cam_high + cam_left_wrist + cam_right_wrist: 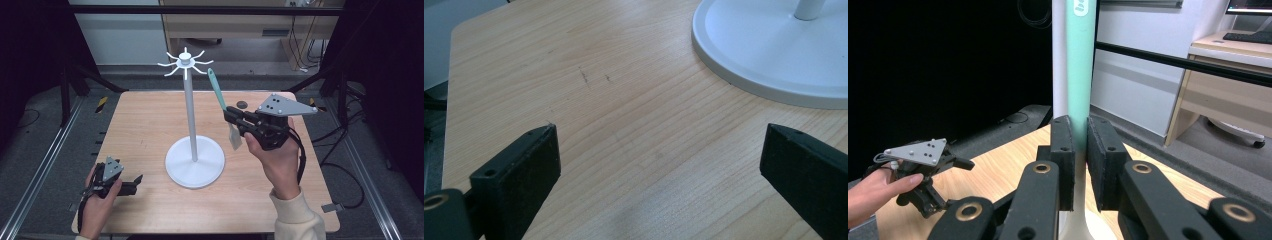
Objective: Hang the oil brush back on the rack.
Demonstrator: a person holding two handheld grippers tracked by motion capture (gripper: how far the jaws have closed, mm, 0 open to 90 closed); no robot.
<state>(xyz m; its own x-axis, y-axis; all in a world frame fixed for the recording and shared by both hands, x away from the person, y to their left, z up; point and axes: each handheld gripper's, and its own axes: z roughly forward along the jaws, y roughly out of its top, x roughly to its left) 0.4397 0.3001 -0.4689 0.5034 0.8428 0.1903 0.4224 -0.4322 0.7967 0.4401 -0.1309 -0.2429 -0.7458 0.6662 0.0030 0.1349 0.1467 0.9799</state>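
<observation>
High view, left edge: left gripper [131,184] low on the wooden table [145,120], near the front left corner, held in the left hand [97,202], jaws pointing toward the stand.
Left gripper jaws: spread wide, nothing between them; in the left gripper view only bare wood lies between the two black pads.
Left gripper view, upper right: rim of the stand's white round base [769,55], apart from both jaws.
Centre of table: white stand [190,115], round base flat on the wood, thin upright pole, ring of curved hooks [184,62] at the top.
Right of the pole: teal-handled spatula [220,95], tilted, handle end up and leaning toward the hooks yet apart from them, pale blade hanging below the jaws and clear of the table.
Right gripper: right gripper [231,116] raised above the table, held in the right hand [275,155], grey three-cornered plate on top, jaws pointing left toward the pole.
Right gripper jaws: closed nearly together on the spatula's handle; in the right gripper view both pads press the teal shaft [1080,65], which rises upright between them with the pole just behind.
Right gripper view, lower left: left gripper [960,162] farther off above the table's edge.
Far side of table: small dark round object [242,104] on the wood, behind the right gripper.
</observation>
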